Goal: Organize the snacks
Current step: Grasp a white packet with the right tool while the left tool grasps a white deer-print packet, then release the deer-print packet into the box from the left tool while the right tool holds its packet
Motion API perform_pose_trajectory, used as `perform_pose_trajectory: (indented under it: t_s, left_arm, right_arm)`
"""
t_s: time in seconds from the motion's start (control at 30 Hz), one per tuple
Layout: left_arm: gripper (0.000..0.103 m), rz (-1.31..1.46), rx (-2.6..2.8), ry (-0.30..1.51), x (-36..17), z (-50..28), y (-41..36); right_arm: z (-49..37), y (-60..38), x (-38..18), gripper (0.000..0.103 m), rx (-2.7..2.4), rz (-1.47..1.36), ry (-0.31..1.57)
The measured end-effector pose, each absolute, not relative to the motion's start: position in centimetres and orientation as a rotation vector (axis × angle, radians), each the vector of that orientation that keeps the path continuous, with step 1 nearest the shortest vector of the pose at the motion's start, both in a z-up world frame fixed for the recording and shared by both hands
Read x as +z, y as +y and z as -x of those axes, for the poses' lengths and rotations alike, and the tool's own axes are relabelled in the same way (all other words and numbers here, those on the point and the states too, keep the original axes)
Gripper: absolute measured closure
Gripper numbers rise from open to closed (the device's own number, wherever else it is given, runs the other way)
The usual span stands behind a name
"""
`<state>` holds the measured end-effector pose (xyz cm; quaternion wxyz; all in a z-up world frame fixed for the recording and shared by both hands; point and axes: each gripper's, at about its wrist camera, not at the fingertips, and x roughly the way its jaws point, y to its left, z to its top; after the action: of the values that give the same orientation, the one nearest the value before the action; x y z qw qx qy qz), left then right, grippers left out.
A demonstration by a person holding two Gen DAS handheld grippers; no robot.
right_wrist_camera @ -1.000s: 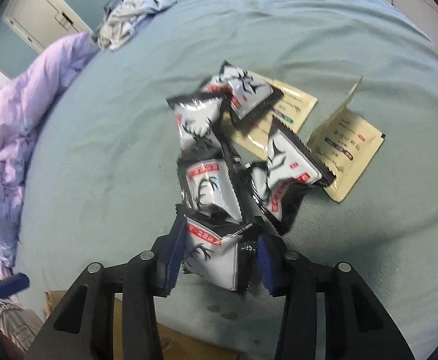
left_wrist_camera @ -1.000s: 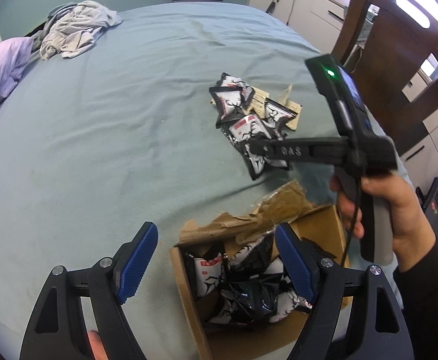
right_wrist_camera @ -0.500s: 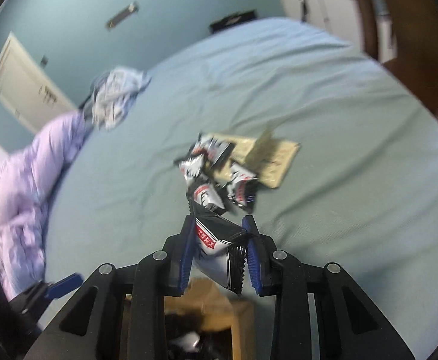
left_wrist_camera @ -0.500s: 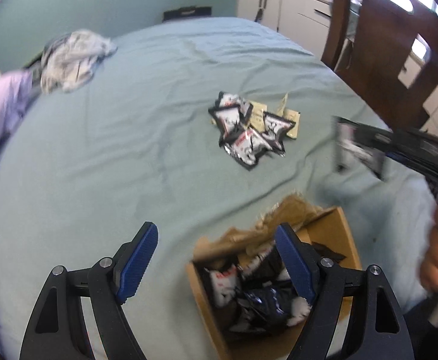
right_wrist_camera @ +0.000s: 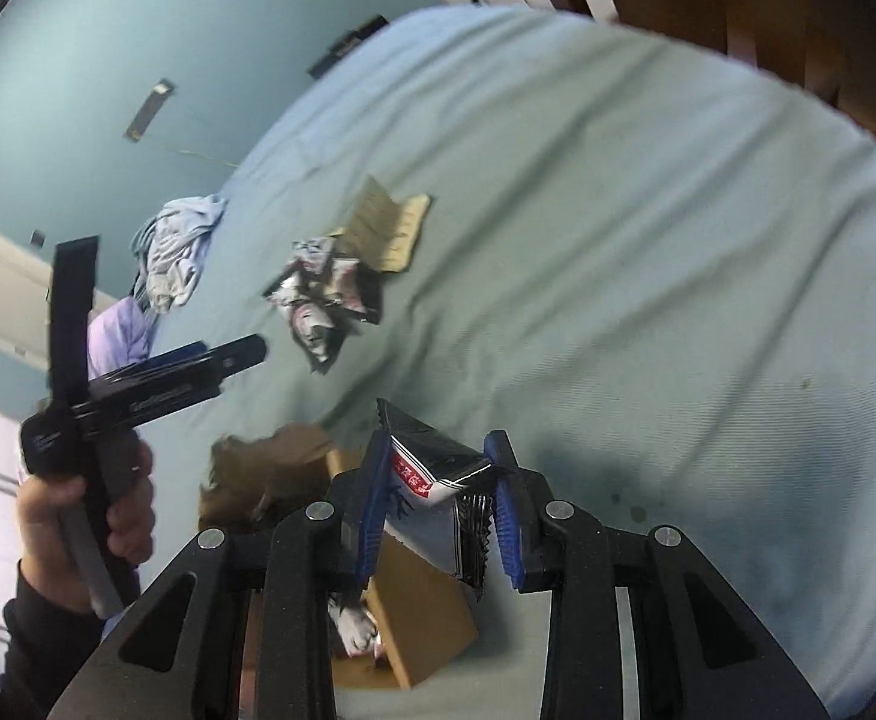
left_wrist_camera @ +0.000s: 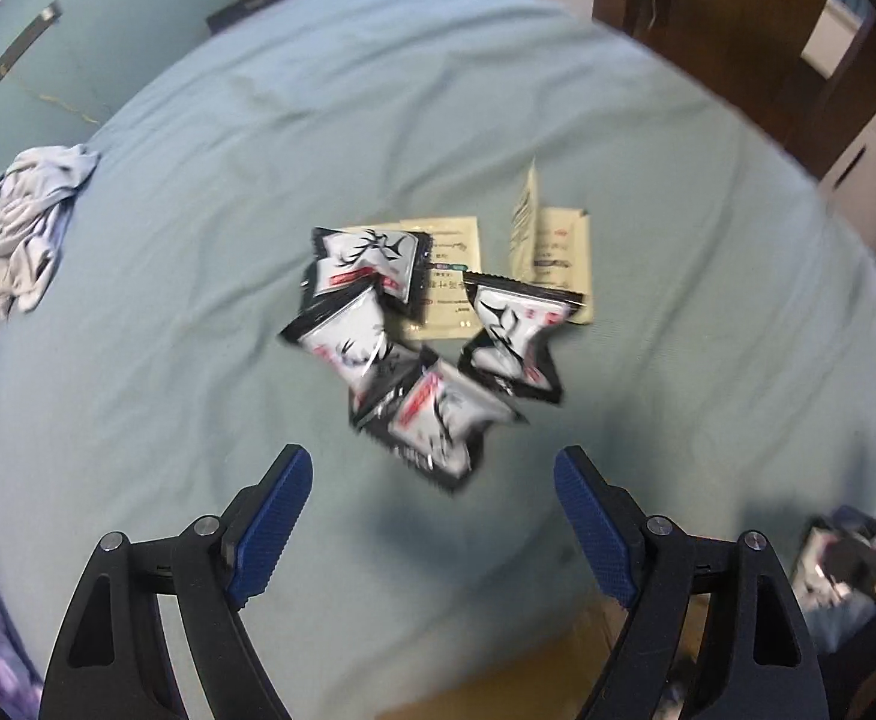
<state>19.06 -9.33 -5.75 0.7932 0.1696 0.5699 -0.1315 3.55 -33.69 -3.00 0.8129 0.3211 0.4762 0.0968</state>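
while right gripper clamps snack packet | above box | left gripper spread, empty

Left wrist view: the cardboard box is cut off by the bottom edge; print on the beige sachets is blurred beyond reading. Right wrist view: the box's contents lie mostly hidden behind the right tool.
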Motion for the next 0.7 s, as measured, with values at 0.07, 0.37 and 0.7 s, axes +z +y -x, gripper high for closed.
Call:
perform_pose_trajectory:
  t_s: [0.07,0.37,0.7]
  left_arm:
    - [0.019,-0.393,-0.265,1.268,-7.5,-20.5,-10.0]
    - [0.061,-0.413,-0.314,1.357,-10.6,-21.9,-10.8]
    - [0.077,-0.305,-0.266,1.166,-0.9,-14.5,-6.1]
  right_arm:
    - [-5.0,-33.5,-3.5,0.074,0.221,-0.714,1.037]
    - [-6.9,-34.2,-4.7,0.074,0.214,-0.729,1.064]
    - [-6.0,-34.3,-5.0,0.074,0.168,-0.75,1.056]
